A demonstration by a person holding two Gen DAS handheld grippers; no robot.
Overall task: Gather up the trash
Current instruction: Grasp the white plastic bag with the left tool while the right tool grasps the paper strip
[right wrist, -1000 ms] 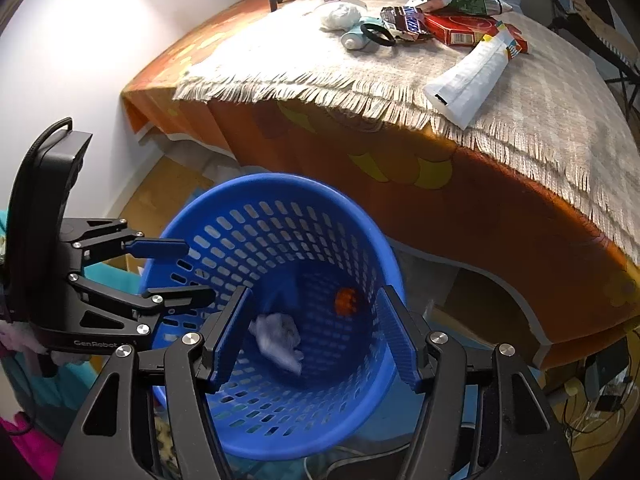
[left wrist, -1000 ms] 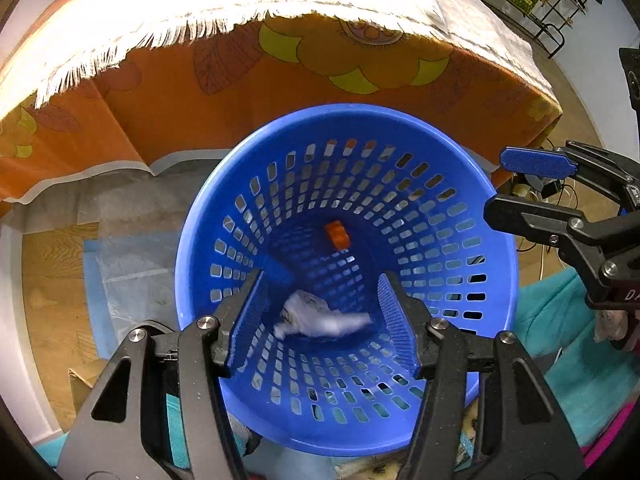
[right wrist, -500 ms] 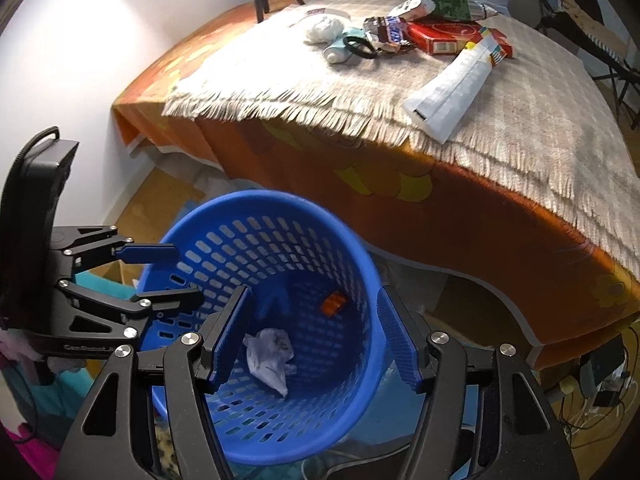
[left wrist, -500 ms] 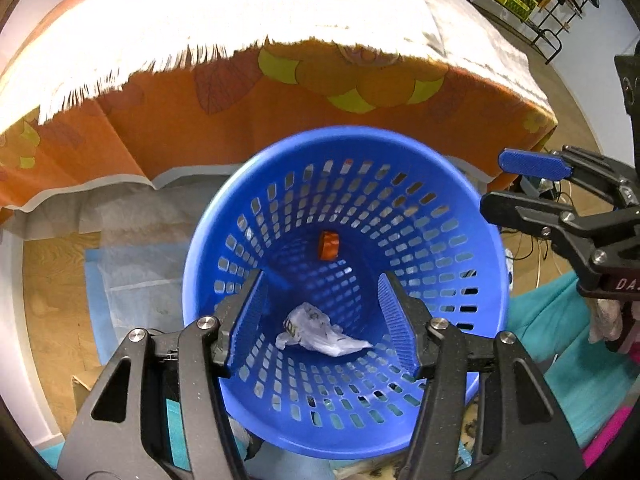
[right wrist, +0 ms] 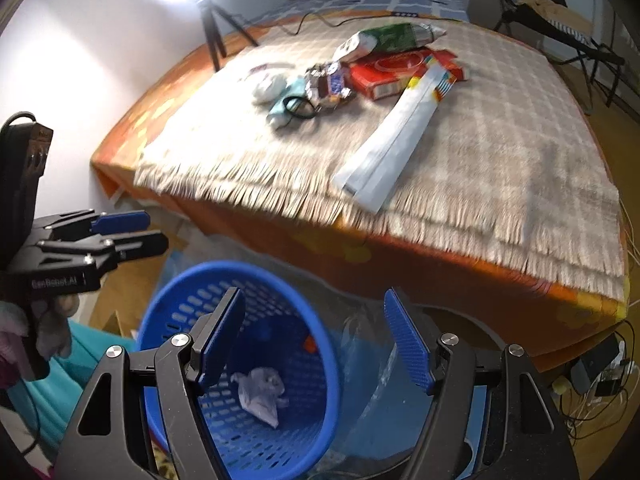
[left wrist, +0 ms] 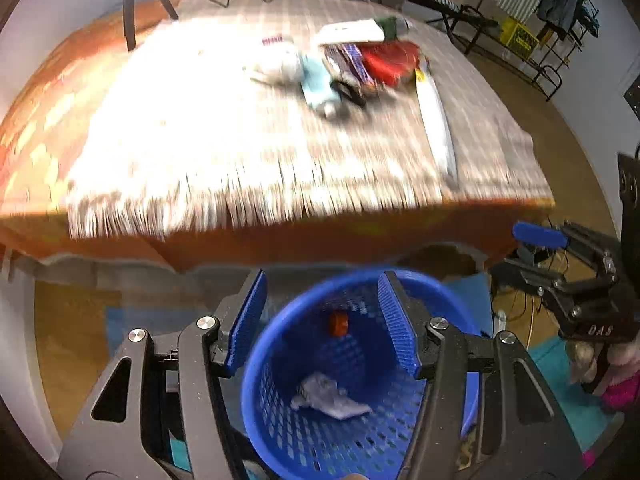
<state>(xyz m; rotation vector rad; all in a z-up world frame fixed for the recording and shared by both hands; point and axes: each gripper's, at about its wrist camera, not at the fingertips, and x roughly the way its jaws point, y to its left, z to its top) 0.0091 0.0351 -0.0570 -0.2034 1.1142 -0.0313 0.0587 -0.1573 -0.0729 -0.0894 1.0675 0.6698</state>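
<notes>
I am lifting both claws away from the blue basket (right wrist: 240, 364), and the views are tilting up: a second ago the basket was filling both wrist pictures, and now it is sitting low in them while the bed (right wrist: 460, 152) beyond the basket is coming into sight. The crumpled white paper (right wrist: 260, 394) is lying on the basket's floor, and a small orange scrap (left wrist: 338, 324) is lying deeper in, nearer the basket's far wall.

My left claw (left wrist: 322, 324) is hanging above the basket with its jaws apart and nothing between them. My right claw (right wrist: 314, 344) is over the basket's bed-side rim; its jaws have just been opening wider, and nothing is between them either.

I am reading this as one drop finished and the next pickup starting. Up on the bed's fringed blanket, well beyond the basket, more trash is waiting in a loose cluster: a white wad (right wrist: 268, 86), a foil candy wrapper (right wrist: 328, 84), a red carton (right wrist: 400, 72), a green-and-white pouch (right wrist: 392, 38) and a long white wrapper (right wrist: 394, 140) reaching towards the fringe nearest the basket. That long wrapper looks the easiest to reach first.
</notes>
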